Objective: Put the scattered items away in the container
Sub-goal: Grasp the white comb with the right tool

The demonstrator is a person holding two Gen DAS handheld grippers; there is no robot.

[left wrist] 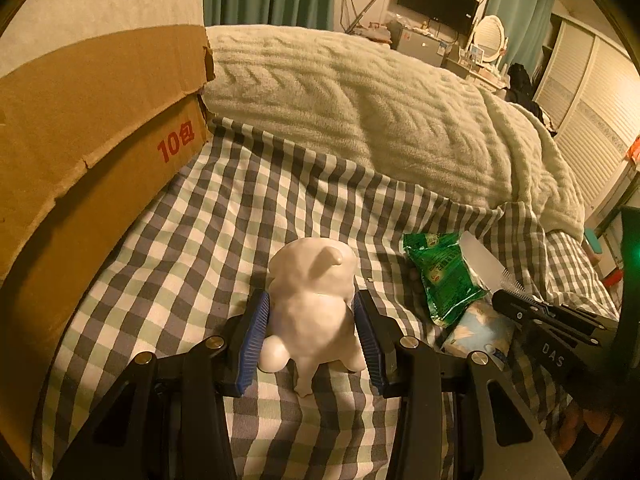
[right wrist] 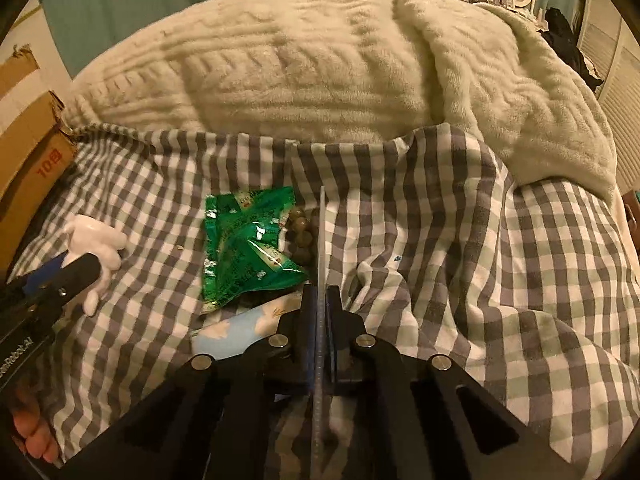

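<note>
My left gripper (left wrist: 310, 316) is shut on a white toy figure (left wrist: 314, 300) that rests on the checked bedsheet; the toy also shows in the right wrist view (right wrist: 94, 246). My right gripper (right wrist: 321, 300) is shut on a thin flat comb (right wrist: 321, 240), seen edge-on; the comb also shows in the left wrist view (left wrist: 482, 260). A green snack packet (right wrist: 244, 246) lies left of the comb, with a string of brown beads (right wrist: 300, 236) beside it and a light blue packet (right wrist: 240, 328) below. The cardboard box (left wrist: 80, 152) stands at the left.
A cream fleece blanket (left wrist: 380, 112) is heaped across the far side of the bed. The checked sheet (right wrist: 500, 280) is rumpled at the right. A TV, mirror and wardrobe stand in the room behind. A bare foot (right wrist: 32, 432) shows at the lower left.
</note>
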